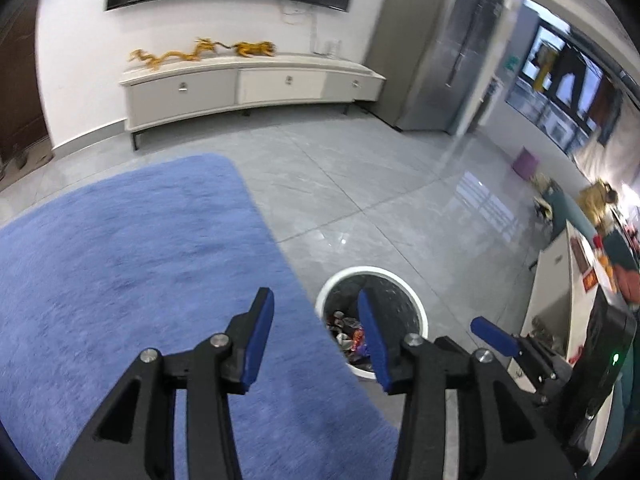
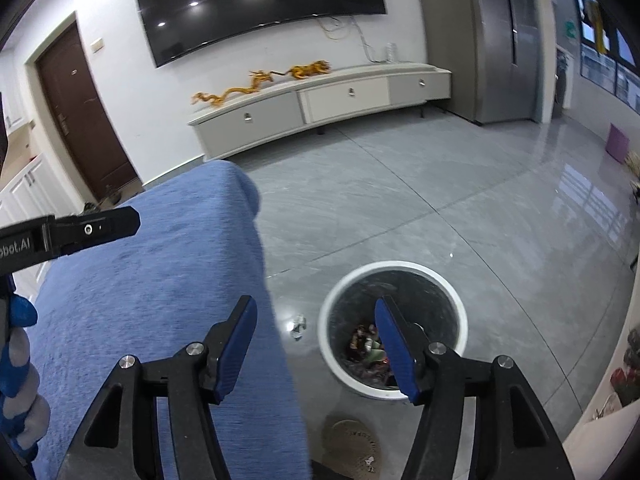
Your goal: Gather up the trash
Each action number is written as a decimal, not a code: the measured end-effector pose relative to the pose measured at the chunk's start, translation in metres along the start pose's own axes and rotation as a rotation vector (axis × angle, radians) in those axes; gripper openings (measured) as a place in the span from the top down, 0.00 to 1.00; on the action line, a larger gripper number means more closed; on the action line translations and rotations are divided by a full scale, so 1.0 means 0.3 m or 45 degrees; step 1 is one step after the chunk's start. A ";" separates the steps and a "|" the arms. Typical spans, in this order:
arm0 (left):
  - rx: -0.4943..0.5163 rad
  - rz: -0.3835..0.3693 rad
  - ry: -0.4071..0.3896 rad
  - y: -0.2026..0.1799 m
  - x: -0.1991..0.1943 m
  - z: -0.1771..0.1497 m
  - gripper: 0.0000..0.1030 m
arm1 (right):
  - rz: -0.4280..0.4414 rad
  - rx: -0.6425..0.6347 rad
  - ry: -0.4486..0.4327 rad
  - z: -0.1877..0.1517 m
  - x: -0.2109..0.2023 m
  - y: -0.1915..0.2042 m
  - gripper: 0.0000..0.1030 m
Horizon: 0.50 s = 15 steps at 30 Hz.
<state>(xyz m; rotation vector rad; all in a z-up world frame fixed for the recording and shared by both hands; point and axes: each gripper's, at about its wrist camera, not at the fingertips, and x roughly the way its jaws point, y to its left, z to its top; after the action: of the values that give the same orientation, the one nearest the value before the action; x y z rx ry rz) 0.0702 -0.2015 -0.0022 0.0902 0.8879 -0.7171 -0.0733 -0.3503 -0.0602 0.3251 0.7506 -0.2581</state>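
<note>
A white round bin (image 1: 416, 300) (image 2: 448, 280) with a dark liner stands on the grey floor and holds several crumpled wrappers (image 1: 346, 334) (image 2: 366, 346). My left gripper (image 1: 316, 336) is open and empty, above the edge of the blue cloth surface (image 1: 120, 272) beside the bin. My right gripper (image 2: 316, 344) is open and empty, its right finger over the bin. A small crumpled white scrap (image 2: 298, 326) lies on the floor just left of the bin. The right gripper's finger (image 1: 494, 336) shows at the right of the left wrist view.
The blue cloth-covered surface (image 2: 140, 300) fills the left. A white low TV cabinet (image 1: 248, 88) stands at the far wall under a TV (image 2: 256, 4). A grey fridge (image 1: 452, 60), a purple box (image 1: 524, 162), a round brown mat (image 2: 352, 446) on the floor.
</note>
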 end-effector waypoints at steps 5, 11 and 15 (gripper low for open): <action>-0.077 0.035 -0.067 0.091 -0.112 -0.018 0.44 | 0.060 -0.076 -0.010 0.008 -0.025 0.128 0.41; -0.092 0.108 -0.143 0.193 -0.219 -0.063 0.44 | 0.118 -0.157 -0.023 0.002 -0.052 0.270 0.33; -0.112 0.126 -0.192 0.269 -0.281 -0.121 0.44 | 0.133 -0.225 -0.050 -0.018 -0.079 0.377 0.31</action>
<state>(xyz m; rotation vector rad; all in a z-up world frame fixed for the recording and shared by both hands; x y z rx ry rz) 0.0595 -0.0816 0.0193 0.0013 0.7646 -0.5839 -0.0545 -0.2416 -0.0250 0.1908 0.7099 -0.0981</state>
